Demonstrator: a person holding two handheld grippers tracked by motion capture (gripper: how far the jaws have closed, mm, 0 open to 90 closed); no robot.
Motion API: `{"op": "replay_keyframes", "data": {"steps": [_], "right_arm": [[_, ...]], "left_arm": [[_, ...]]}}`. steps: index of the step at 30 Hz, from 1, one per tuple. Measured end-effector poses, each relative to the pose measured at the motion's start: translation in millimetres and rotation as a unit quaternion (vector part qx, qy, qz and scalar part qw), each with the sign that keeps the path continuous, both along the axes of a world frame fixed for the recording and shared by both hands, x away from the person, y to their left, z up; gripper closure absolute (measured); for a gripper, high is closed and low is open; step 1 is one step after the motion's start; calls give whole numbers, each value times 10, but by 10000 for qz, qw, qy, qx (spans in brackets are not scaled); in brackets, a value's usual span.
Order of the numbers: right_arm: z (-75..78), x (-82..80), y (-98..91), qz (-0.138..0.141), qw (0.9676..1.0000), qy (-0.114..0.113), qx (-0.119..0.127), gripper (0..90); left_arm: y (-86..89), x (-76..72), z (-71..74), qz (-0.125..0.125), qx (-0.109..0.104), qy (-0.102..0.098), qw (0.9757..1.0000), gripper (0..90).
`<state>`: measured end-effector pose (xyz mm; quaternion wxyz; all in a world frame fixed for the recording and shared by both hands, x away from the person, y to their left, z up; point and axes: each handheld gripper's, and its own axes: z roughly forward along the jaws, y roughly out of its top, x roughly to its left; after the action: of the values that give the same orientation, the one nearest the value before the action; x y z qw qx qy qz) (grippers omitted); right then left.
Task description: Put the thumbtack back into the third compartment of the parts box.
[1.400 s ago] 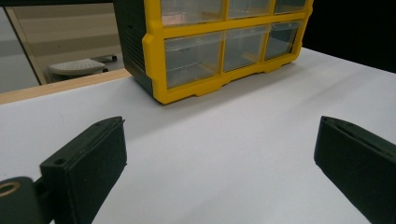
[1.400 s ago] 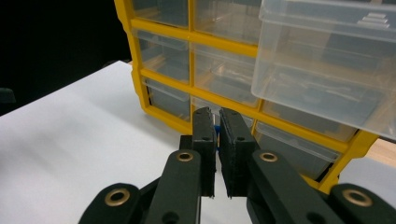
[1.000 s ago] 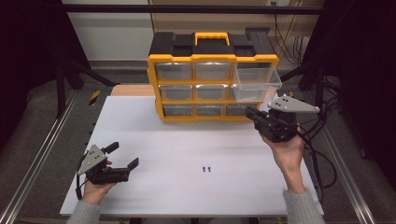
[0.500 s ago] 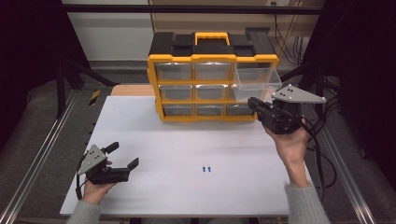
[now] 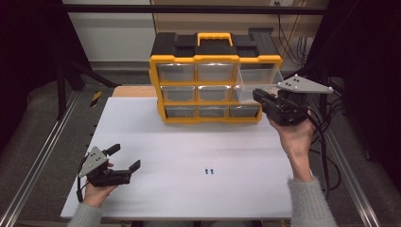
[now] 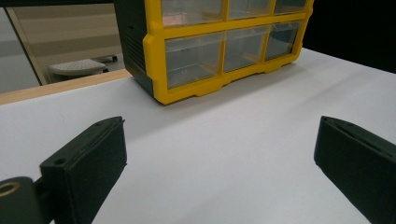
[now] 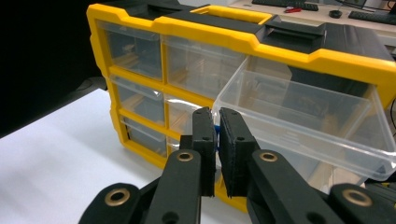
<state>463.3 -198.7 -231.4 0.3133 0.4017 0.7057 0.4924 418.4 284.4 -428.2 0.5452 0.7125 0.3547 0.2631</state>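
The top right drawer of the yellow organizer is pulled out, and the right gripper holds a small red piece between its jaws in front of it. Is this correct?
Not quite: the small piece is blue, not red, as the right gripper view shows. The rest holds: the top right drawer of the yellow organizer is pulled out, and the right gripper holds the piece between its jaws in front of it.

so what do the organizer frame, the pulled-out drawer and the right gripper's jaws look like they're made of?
Organizer frame: looks like moulded plastic, yellow front with black top, smooth with a slight sheen.
Pulled-out drawer: clear hard plastic, glossy; the cabinet shows through its walls.
Right gripper jaws: matte black, probably plastic with rubbery pads, brass-coloured rings at the pivots; shut on a small blue thing, material unclear.
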Motion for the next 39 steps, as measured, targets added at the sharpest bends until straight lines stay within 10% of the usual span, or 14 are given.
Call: {"op": "replay_keyframes", "data": {"steps": [39], "right_arm": [[167,527,8,-554,9984,64,-69,857]], "left_arm": [[0,2,2,0,0,-3,10000,20]]}}
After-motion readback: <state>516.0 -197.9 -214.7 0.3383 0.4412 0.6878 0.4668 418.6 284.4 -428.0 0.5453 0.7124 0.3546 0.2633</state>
